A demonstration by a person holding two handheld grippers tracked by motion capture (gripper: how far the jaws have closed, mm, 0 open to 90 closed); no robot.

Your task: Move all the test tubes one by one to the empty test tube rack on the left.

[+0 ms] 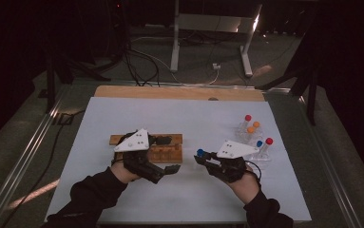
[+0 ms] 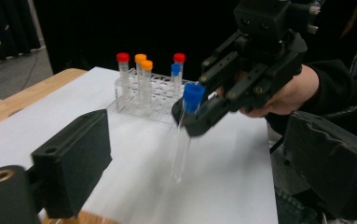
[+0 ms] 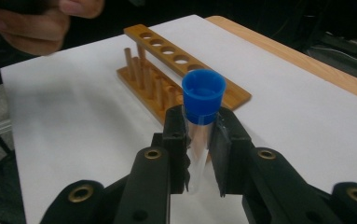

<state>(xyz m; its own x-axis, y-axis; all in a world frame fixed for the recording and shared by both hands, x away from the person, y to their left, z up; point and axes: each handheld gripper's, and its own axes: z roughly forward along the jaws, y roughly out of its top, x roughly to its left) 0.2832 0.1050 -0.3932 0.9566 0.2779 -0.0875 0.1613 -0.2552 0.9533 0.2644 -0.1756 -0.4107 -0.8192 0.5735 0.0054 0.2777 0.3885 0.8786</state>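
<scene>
Gripping unlabelled blue-capped tube (image 3: 199,126): right hand-held gripper (image 3: 198,154).

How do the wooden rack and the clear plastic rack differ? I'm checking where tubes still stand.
The wooden rack is brown, with every visible hole empty; the clear plastic rack is see-through and holds capped tubes, red, orange and blue. The wooden rack lies in front of the left gripper; the clear plastic rack stands beyond the right gripper, which grips a blue-capped tube. Both rest on the white sheet.
</scene>
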